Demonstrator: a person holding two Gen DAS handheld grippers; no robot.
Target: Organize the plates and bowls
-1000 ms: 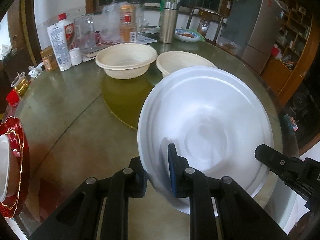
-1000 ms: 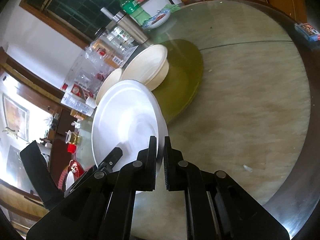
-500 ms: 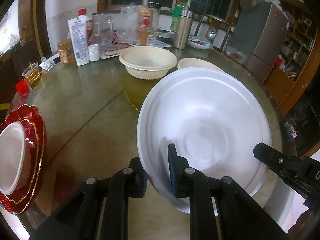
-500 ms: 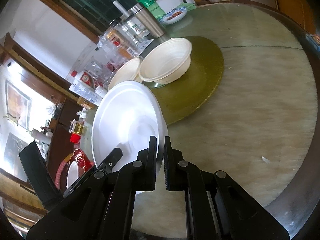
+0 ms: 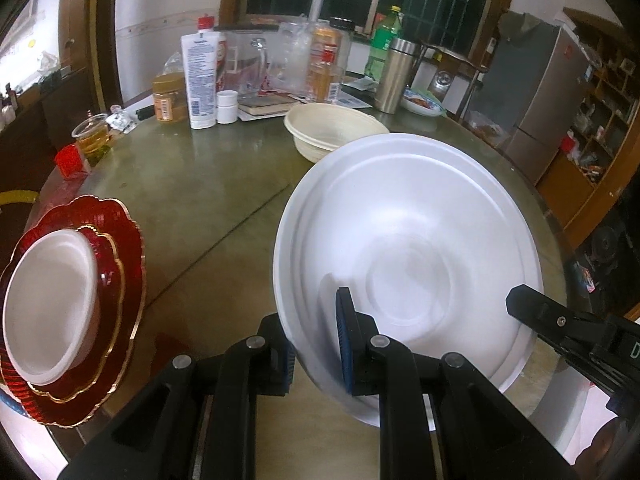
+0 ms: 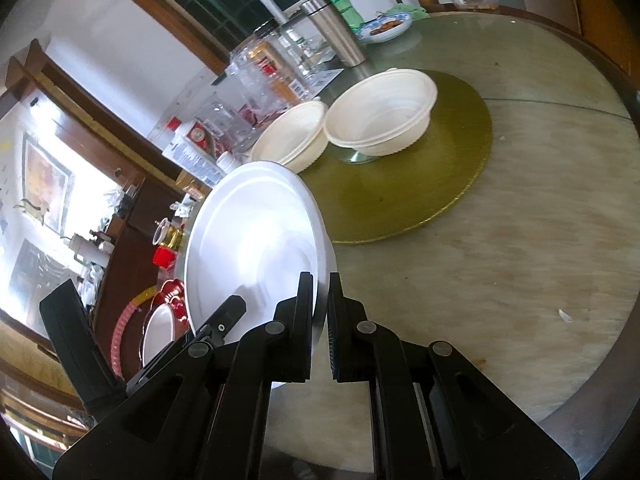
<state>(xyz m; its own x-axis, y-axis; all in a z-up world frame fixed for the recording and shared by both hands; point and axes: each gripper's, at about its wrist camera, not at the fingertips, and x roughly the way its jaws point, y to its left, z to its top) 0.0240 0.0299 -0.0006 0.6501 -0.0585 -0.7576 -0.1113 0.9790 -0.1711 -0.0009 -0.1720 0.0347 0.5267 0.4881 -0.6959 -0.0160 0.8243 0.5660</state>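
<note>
Left gripper (image 5: 316, 340): clamped on the near rim of the white plate (image 5: 408, 264), one blue-padded finger (image 5: 345, 340) inside the dish, the other beneath it. Aimed forward and slightly downward across the round table (image 5: 200, 184).

White plate: held clear of the tabletop, tilted, with its concave face toward the left wrist camera. Far edge overlapping the view of the cream bowl (image 5: 332, 130) behind it.

Right gripper (image 6: 320, 320): closed on the opposite rim of the same plate (image 6: 256, 240), fingers nearly together with the thin edge pinched between them. Rolled sharply, so that the table appears steeply slanted in the right wrist view. Black tip visible at the right edge of the left wrist view (image 5: 560, 324).

Second cream bowl (image 6: 380, 112): upright on the gold turntable (image 6: 420, 192), touching or just beside the first cream bowl (image 6: 292, 140).

Red scalloped plates (image 5: 100, 300): stacked at the near left table edge, with a white bowl (image 5: 48, 304) seated on top. Well apart from the held plate.

Bottles, jars and a steel flask (image 5: 396, 76): grouped at the far side of the table.
</note>
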